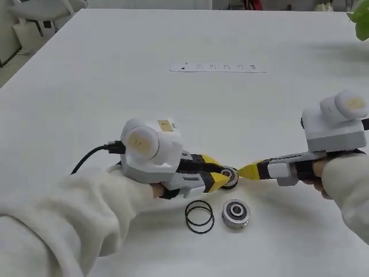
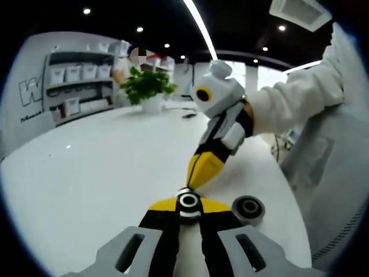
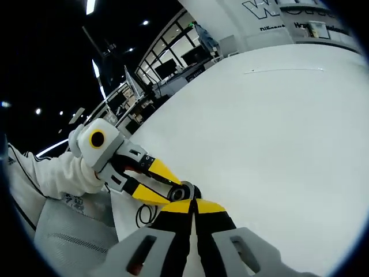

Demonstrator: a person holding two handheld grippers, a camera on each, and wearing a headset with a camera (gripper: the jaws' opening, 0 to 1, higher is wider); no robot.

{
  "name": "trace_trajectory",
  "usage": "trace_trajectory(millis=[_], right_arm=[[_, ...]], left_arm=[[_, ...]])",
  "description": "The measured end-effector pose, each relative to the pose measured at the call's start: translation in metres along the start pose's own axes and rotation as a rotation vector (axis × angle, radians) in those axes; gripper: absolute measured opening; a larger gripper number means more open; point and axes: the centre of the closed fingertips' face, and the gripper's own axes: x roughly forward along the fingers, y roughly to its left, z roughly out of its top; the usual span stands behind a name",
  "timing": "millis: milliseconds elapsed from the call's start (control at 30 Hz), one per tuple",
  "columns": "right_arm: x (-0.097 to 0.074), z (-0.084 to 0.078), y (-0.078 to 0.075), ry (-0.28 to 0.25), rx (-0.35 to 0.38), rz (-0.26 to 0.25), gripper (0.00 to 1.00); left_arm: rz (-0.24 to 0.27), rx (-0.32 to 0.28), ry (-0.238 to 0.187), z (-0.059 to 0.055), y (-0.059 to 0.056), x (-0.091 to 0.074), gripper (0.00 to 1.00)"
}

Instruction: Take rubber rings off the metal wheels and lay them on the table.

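Round silver metal wheel (image 1: pixel 231 175) is clamped in the left gripper (image 1: pixel 219 172); right gripper (image 1: pixel 245 171), jaws together, meets its right-hand rim.

Large dark lettering (image 2: pixel 29 92) is seen on the wall in the left gripper view; only a capital "W" can be read, the rest is cut off. In the right gripper view, lettering (image 3: pixel 271 7) beginning with "W" is found on a wall beyond the far edge of the bench, and a smaller line (image 3: pixel 275 27) under it begins with "Differ". The marks on the white strip (image 1: pixel 218 67) near the bench's far edge are too small to read, as is the sticker (image 1: pixel 166 125) on the left claw (image 1: pixel 222 176).
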Motion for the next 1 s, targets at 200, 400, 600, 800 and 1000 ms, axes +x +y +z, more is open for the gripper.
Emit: trace_trajectory(millis=[200, 400, 600, 800, 1000], right_arm=[[-0.0001, -0.001, -0.0001, -0.005, 0.133, 0.012, 0.0], [-0.0003, -0.0002, -0.0013, -0.015, 0.187, 0.026, 0.0], [0.0001, 0.0013, 0.0001, -0.014, 0.189, 0.032, 0.0], [-0.0001, 0.0023, 0.0012, -0.011, 0.192, 0.033, 0.0], [0.0002, 0.0038, 0.0026, -0.008, 0.183, 0.035, 0.0]], left_arm=[[-0.007, 0.004, -0.016, 0.0011, -0.0005, 0.0002, 0.14], [-0.009, 0.003, -0.029, 0.0011, -0.0005, -0.0001, 0.14], [-0.007, 0.005, -0.029, 0.0009, -0.0007, 0.0005, 0.14], [-0.006, 0.007, -0.028, 0.001, -0.0008, 0.0009, 0.14], [-0.003, 0.01, -0.028, 0.0011, -0.0008, 0.0009, 0.14]])
